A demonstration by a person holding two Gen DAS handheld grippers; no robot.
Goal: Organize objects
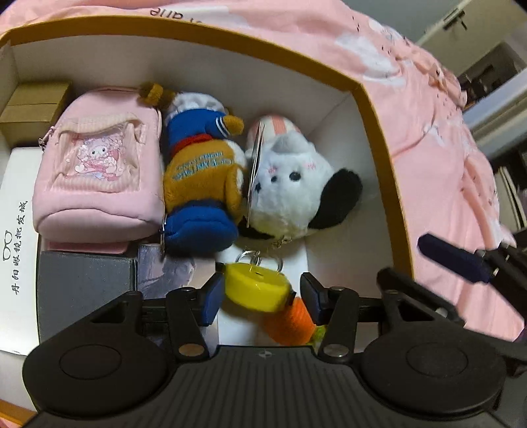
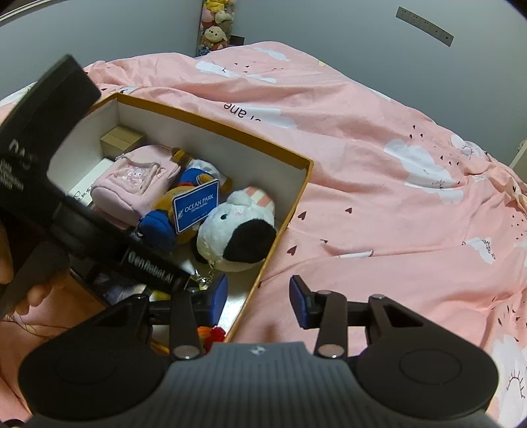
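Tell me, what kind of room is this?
Most likely a bedroom. A pink cloud-print duvet covers a bed, plush toys hang by the wall, and an open box of keepsakes sits on the bed.

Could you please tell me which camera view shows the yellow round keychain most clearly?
The left wrist view: the yellow round keychain sits between the left gripper fingers, over the box, its top face and ring visible. In the right wrist view the left gripper's body covers it; only a yellow sliver shows.
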